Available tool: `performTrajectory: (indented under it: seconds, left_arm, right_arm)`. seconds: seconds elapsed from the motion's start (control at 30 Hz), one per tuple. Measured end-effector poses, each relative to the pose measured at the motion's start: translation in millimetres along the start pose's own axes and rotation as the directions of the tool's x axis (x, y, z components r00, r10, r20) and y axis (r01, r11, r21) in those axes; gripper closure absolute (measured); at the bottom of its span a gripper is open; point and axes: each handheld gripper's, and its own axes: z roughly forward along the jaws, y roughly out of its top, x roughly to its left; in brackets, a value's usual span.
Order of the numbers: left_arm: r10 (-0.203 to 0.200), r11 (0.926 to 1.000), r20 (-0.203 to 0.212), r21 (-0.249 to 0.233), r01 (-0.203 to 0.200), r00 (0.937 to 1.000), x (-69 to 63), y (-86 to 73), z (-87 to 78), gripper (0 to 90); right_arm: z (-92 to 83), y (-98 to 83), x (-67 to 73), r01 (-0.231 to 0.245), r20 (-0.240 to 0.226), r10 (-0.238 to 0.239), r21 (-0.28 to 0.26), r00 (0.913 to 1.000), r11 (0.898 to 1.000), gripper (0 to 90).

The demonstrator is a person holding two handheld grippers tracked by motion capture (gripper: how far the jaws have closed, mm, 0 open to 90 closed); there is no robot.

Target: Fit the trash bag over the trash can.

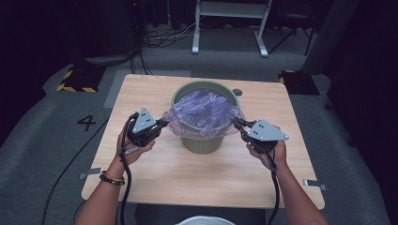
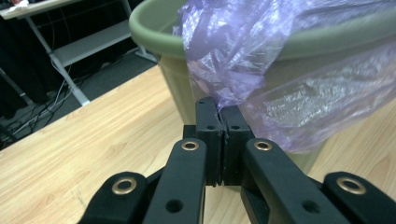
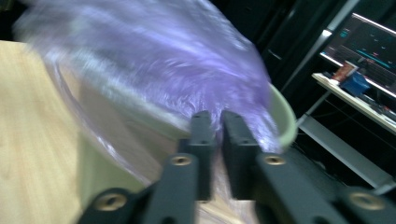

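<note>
Although crinkled and translucent, the thin purple plastic bag [image 1: 205, 111] is draped over the rim of the round olive-green plastic bin [image 1: 202, 142] on the pale wooden table [image 1: 187, 173]. It is pinched by the left gripper [image 2: 221, 122] at its left edge; the right gripper [image 3: 217, 130], blurred, is clenched on its right edge. A painted "4" [image 1: 86, 123] is seen on the floor in the high view.

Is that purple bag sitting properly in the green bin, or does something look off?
It looks off. The purple bag is stretched flat over the mouth of the green bin and bunched unevenly over the rim, not hanging inside. The left claw pinches its edge.
</note>
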Motion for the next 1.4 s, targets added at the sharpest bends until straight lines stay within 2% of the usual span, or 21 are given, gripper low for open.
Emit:
performTrajectory:
  seconds: [0.2, 0.33, 0.4, 0.43, 0.47, 0.53, 0.63, 0.77, 0.87, 0.93, 1.0, 1.07, 1.13, 1.27, 1.33, 1.4]
  left_arm:
    - [0.000, 0.9990, -0.023, 0.044, 0.001, 0.9997, 5.5, -7.6, 9.6, 88.1]
    - [-0.009, 0.9967, -0.029, 0.080, 0.011, 0.9995, 9.5, -12.7, 15.7, 85.3]
    - [-0.024, 0.9958, -0.025, 0.088, 0.026, 0.9994, 11.5, -15.1, 18.1, 78.2]
    - [-0.026, 0.9956, -0.022, 0.089, 0.028, 0.9994, 12.1, -16.1, 18.3, 72.0]
    - [-0.031, 0.9954, -0.019, 0.090, 0.033, 0.9993, 12.7, -16.6, 18.1, 61.7]
    - [-0.036, 0.9949, -0.006, 0.094, 0.037, 0.9993, 13.2, -17.7, 15.0, 41.1]
    - [-0.019, 0.9981, 0.025, 0.059, 0.017, 0.9995, 13.1, -19.0, 2.6, 24.9]
    - [0.004, 1.0000, 0.070, 0.009, -0.005, 0.9975, 10.8, -17.0, -19.4, 15.6]
    - [0.036, 0.9984, 0.096, -0.046, -0.032, 0.9947, 4.1, -13.1, -37.1, 15.6]
    - [0.077, 0.9948, 0.110, -0.075, -0.069, 0.9909, -3.2, -9.0, -45.8, 15.6]
    - [0.117, 0.9906, 0.117, -0.084, -0.108, 0.9862, -11.0, -3.0, -49.8, 15.7]
    - [0.139, 0.9870, 0.127, -0.098, -0.127, 0.9821, -17.5, 3.5, -51.4, 15.7]
    - [0.149, 0.9848, 0.132, -0.110, -0.135, 0.9800, -19.7, 8.5, -53.9, 15.9]
    - [0.119, 0.9840, 0.133, -0.148, -0.099, 0.9840, -16.8, 12.2, -62.8, 16.1]
    - [0.136, 0.9816, 0.137, -0.153, -0.115, 0.9812, -18.3, 15.7, -64.8, 16.7]
    - [0.170, 0.9805, 0.114, -0.119, -0.156, 0.9789, -20.8, 21.0, -60.2, 22.2]
  right_arm:
    - [-2.6, -4.9, -19.0, -0.107, 0.019, 0.108, -0.026, 0.9940, 0.994, 90.0]
    - [1.3, -8.2, -39.7, -0.207, 0.029, 0.209, -0.050, 0.9775, 0.977, 90.0]
    - [6.8, -13.7, -50.4, -0.269, 0.036, 0.271, -0.052, 0.9618, 0.962, 90.0]
    - [10.0, -17.0, -55.0, -0.300, 0.026, 0.302, -0.046, 0.9531, 0.953, 90.0]
    - [12.9, -20.1, -58.3, -0.320, 0.024, 0.321, -0.039, 0.9469, 0.947, 90.0]
    - [16.6, -24.6, -61.9, -0.341, 0.020, 0.341, -0.029, 0.9397, 0.940, 90.0]
    - [18.5, -26.9, -63.0, -0.352, 0.017, 0.352, -0.025, 0.9357, 0.936, 90.0]
    - [18.3, -25.0, -62.3, -0.347, 0.019, 0.347, -0.024, 0.9377, 0.938, 90.0]
    - [17.2, -21.9, -61.5, -0.337, 0.024, 0.338, -0.023, 0.9410, 0.941, 90.0]
    - [16.9, -20.3, -61.8, -0.330, 0.027, 0.331, -0.021, 0.9433, 0.944, 90.0]
    - [17.3, -18.9, -62.0, -0.326, 0.031, 0.326, -0.015, 0.9449, 0.945, 90.0]
    - [18.2, -17.4, -62.1, -0.319, 0.036, 0.319, -0.005, 0.9472, 0.948, 90.0]
    - [18.7, -16.2, -62.2, -0.316, 0.044, 0.315, 0.000, 0.9480, 0.949, 90.0]
    - [18.9, -15.8, -64.6, -0.324, 0.050, 0.323, 0.007, 0.9450, 0.946, 90.0]
    - [19.3, -16.3, -66.1, -0.328, 0.055, 0.326, 0.017, 0.9437, 0.945, 90.0]
    - [20.1, -16.9, -66.8, -0.333, 0.049, 0.331, 0.023, 0.9422, 0.943, 90.0]
